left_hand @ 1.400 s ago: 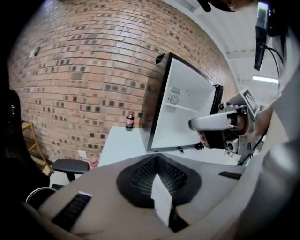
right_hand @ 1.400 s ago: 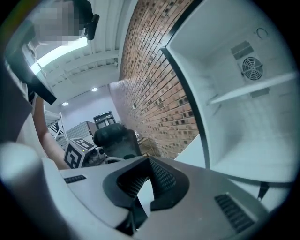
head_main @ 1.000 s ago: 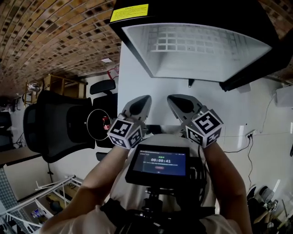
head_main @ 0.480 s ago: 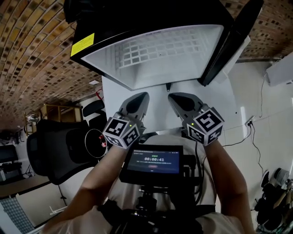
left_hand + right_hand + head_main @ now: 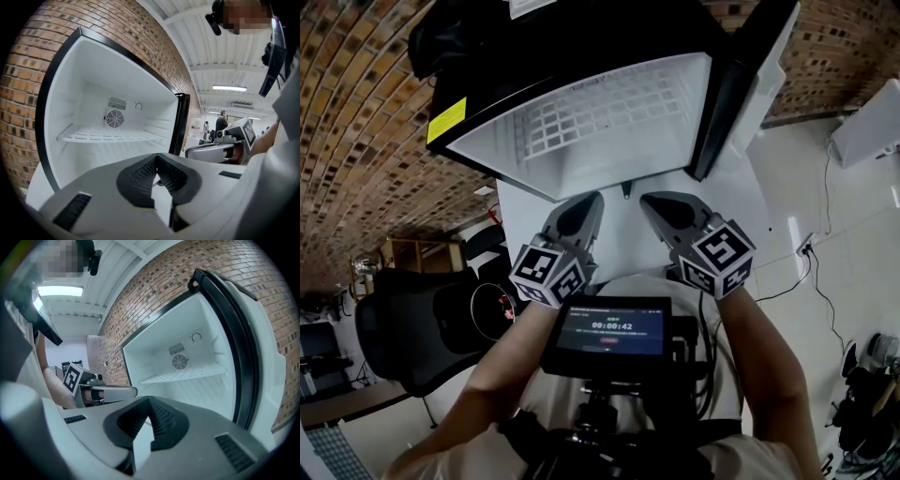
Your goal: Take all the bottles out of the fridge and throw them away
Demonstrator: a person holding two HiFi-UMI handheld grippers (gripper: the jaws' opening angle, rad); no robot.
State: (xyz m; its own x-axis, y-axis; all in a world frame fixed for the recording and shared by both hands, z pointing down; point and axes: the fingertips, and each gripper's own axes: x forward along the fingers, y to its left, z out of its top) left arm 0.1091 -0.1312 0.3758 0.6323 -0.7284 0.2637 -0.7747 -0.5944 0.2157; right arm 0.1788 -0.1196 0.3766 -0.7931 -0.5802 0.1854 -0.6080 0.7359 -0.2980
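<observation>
The black fridge [image 5: 478, 98] stands open, its door [image 5: 750, 84] swung to the right. Inside are white walls, one wire shelf [image 5: 110, 137] and a small fan [image 5: 115, 119]; I see no bottles in it. My left gripper [image 5: 592, 199] and right gripper [image 5: 649, 201] are held side by side just in front of the opening, both pointing into it. In the left gripper view the left gripper's [image 5: 157, 156] pads meet with nothing between them. The right gripper [image 5: 149, 401] is shut and empty in the same way.
A black office chair [image 5: 412, 328] stands at the left, beside a round black-rimmed bin [image 5: 492, 305]. A cable [image 5: 797, 272] trails over the white floor at the right. A brick wall [image 5: 356, 122] runs behind the fridge. People [image 5: 221, 123] stand far back in the room.
Both grippers have moved forward toward the fridge opening, staying shut and side by side. In the head view the fridge has shifted left and come closer, and its door now shows at the right.
</observation>
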